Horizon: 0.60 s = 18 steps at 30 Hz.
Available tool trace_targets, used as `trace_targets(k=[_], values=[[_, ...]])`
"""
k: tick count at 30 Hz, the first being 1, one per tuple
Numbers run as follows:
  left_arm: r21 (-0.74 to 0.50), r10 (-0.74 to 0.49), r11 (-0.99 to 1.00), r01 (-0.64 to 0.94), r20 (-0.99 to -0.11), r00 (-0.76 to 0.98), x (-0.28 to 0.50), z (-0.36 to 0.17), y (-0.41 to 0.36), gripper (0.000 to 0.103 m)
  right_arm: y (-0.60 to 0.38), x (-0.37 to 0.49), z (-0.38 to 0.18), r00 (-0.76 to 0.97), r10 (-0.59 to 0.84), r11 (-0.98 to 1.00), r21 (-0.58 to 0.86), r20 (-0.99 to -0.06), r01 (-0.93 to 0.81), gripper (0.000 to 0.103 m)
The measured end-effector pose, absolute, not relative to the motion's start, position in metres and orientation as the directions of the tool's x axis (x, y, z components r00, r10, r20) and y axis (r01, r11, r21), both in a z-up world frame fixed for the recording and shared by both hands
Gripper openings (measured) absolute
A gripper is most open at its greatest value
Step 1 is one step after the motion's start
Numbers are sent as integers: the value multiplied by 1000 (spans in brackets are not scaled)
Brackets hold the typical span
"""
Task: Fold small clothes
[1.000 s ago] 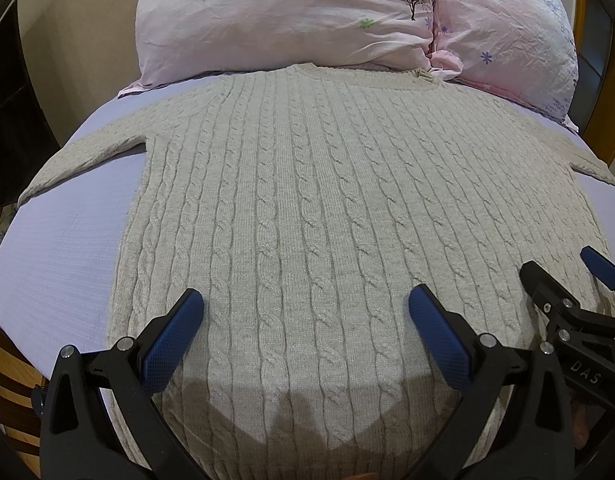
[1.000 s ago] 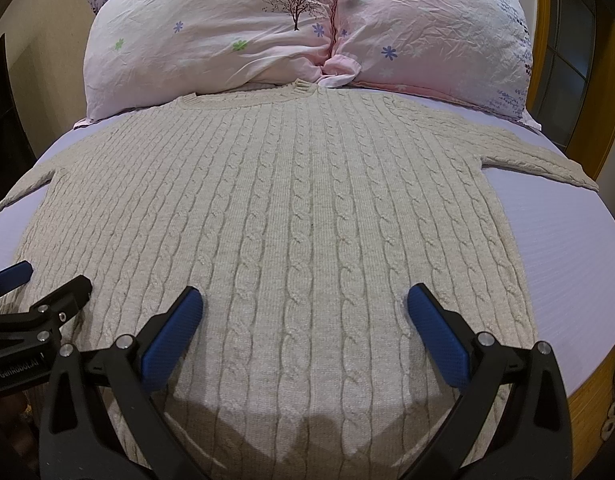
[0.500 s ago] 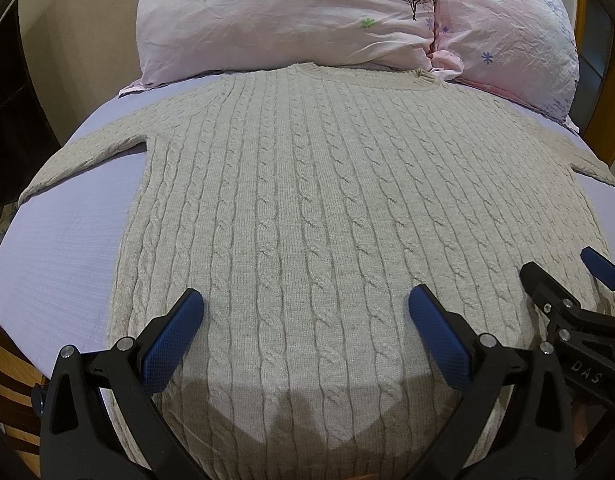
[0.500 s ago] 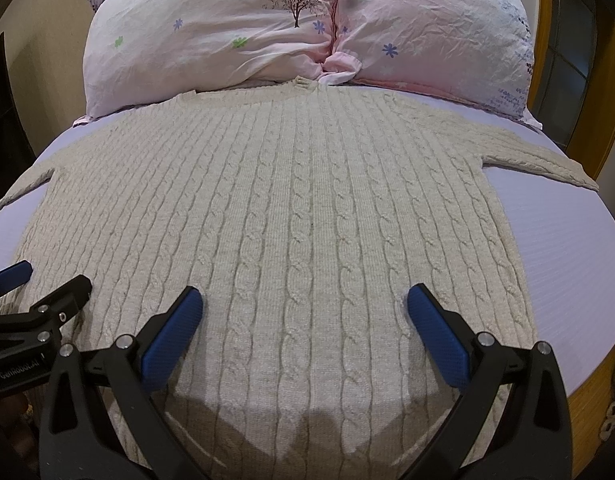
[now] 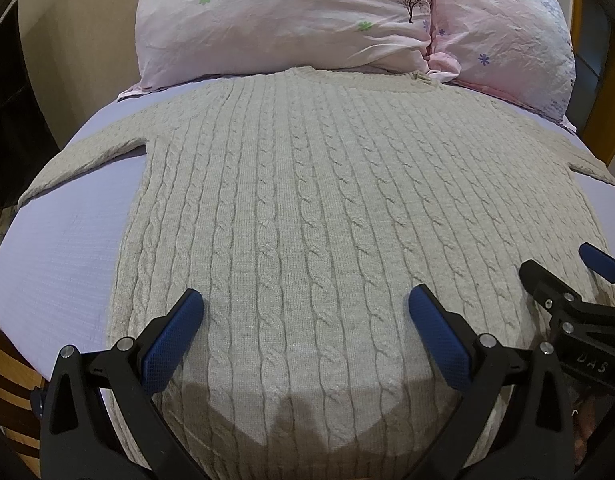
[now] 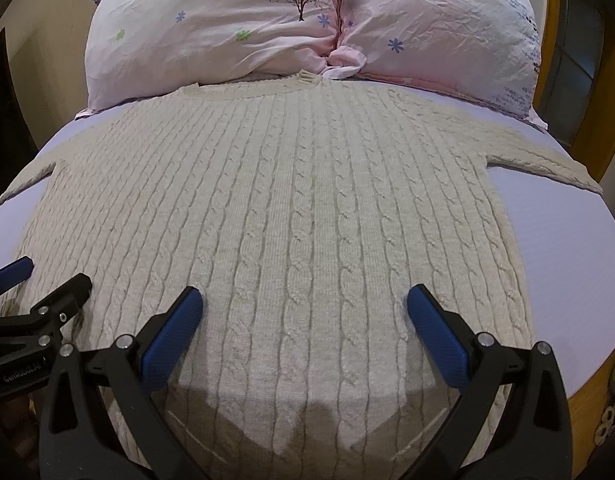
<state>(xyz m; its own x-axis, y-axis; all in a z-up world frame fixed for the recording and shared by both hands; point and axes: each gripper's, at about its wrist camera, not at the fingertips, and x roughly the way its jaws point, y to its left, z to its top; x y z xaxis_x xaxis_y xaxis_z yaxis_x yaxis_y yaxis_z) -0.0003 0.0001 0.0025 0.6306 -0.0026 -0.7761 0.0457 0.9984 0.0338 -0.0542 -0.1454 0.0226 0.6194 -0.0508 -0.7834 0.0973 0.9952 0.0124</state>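
Note:
A cream cable-knit sweater (image 5: 307, 200) lies flat on the bed, collar toward the pillows, sleeves spread to both sides; it also fills the right wrist view (image 6: 291, 208). My left gripper (image 5: 305, 304) is open and empty, hovering over the sweater's lower left part near the hem. My right gripper (image 6: 305, 302) is open and empty over the lower right part. Each gripper shows at the edge of the other's view: the right one (image 5: 563, 276) and the left one (image 6: 47, 280). The hem itself is hidden under the gripper bodies.
Two pink flowered pillows (image 5: 283, 20) (image 6: 439, 28) lean at the head of the bed. The lilac sheet (image 5: 71, 248) (image 6: 567, 248) shows bare on either side of the sweater. A wooden bed frame (image 6: 591, 404) edges the mattress.
Both views have crept slightly forward and down; the sweater and pillows have barely shifted in frame. Both grippers stay open.

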Motion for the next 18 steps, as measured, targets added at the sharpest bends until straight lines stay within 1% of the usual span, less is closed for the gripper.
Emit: trace_targets(k=[7,9,10,12,13,15,16,17,18], values=[[33,-9,998,55,-781,624,-3,3,1,102,-147,-54,21,622,-19,999,11,-783,45,101],[34,-12,997,62,-783,621,-2,3,1,102,-154,-53,22,620,27,999,36,-784,2,101],[31,-18,997,69,-787,617,-1,3,2,102,-165,-51,26,625,45,998,64,-779,8,101],[12,-41,996,83,-792,609,1,6,6,102,-218,-48,48,687,45,981,163,-725,108,101],[4,-45,997,78,-784,619,2,11,11,102,-231,-46,52,698,33,974,181,-716,139,101],[11,-34,998,62,-739,673,2,23,21,102,-299,-36,67,720,-31,917,267,-693,297,101],[22,-20,998,50,-703,711,2,32,28,102,-343,-28,69,714,-64,867,316,-697,385,97],[27,-14,999,44,-682,731,2,36,32,102,-360,-25,68,707,-74,845,333,-703,419,94],[33,-5,999,34,-644,765,4,44,39,102,-393,-18,65,686,-89,796,362,-722,485,84]])
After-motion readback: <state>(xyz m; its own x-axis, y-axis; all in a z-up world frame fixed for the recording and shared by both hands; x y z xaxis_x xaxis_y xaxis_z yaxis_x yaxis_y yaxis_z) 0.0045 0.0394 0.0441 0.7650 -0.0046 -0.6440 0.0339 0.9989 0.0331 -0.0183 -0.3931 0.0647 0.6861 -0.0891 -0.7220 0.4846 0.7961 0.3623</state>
